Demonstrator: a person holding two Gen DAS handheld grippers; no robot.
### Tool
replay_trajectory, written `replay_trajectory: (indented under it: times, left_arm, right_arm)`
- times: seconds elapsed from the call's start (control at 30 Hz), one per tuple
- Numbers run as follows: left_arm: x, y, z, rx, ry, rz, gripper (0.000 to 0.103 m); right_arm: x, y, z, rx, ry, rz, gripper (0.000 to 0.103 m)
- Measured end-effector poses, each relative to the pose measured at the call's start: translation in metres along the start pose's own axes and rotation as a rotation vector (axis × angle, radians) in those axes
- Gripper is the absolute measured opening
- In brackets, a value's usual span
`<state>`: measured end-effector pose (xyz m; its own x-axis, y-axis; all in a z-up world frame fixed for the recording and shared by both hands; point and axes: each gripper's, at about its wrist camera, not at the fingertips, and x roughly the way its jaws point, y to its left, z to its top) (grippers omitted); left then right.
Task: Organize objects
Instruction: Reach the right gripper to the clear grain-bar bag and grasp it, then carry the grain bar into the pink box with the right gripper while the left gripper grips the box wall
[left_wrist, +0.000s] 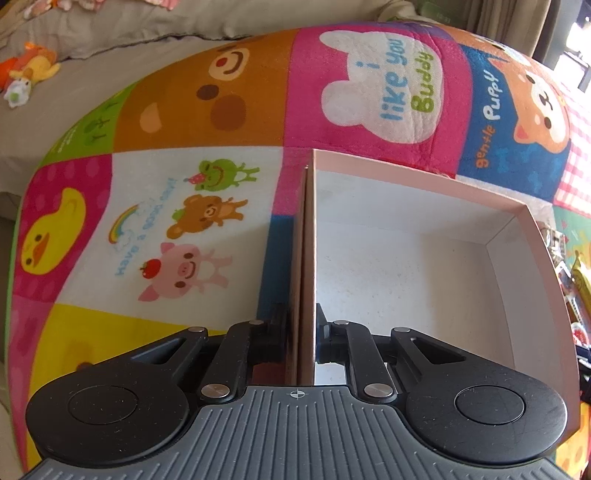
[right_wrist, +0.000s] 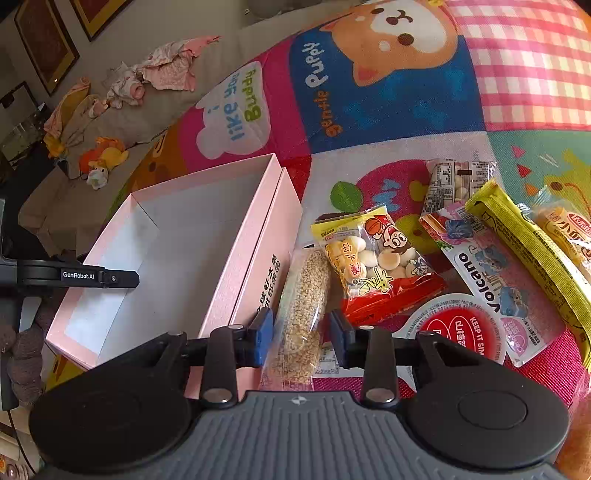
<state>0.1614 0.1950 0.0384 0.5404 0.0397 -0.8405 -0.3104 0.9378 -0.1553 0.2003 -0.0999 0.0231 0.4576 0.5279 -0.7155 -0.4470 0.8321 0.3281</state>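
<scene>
Left gripper (left_wrist: 302, 332): pressed tight on the side wall of the pink box (left_wrist: 517, 221), one pad outside, one inside, pinning it to the blanket.
Right gripper (right_wrist: 301, 334): jaws drawn in close around the sesame bar packet (right_wrist: 304, 291); the blue pads (right_wrist: 263, 334) flank the wrapper, and the right-hand one looks just short of it, so no firm pinch yet.
Packet axis: long and thin, it runs straight away from the right gripper, lined up between the fingers, so the jaws cross its short side, a good hold.
Where it goes: the pink box lies just beside the packet on its left, open top, white floor bare; my read is a short lift across that near wall.
Nearer hand: the right, clearly; the left is busy steadying the box.
Snack pile: cookie bag (right_wrist: 376, 258), Volcano pouch (right_wrist: 491, 280), yellow stick pack (right_wrist: 532, 243) and a round red-labelled lid (right_wrist: 458, 328) lie to the packet's right on the cartoon blanket (right_wrist: 406, 110).
Left view only: the pinched wall edge-on and the empty box interior.
Right view only: the snacks, plus the left gripper's black finger (right_wrist: 114, 277) over the box's far wall.
</scene>
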Motion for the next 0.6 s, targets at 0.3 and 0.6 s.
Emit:
replay_trajectory:
  times: [0.3, 0.6]
  left_arm:
    - [-0.003, -0.006, -0.01, 0.0, -0.002, -0.074, 0.015]
    - [-0.005, -0.011, -0.014, 0.053, 0.002, -0.075, 0.015]
  right_arm:
    - [-0.054, -0.001, -0.037, -0.103, 0.064, -0.115, 0.032]
    - [-0.079, 0.019, -0.067, -0.289, 0.049, -0.225, 0.035]
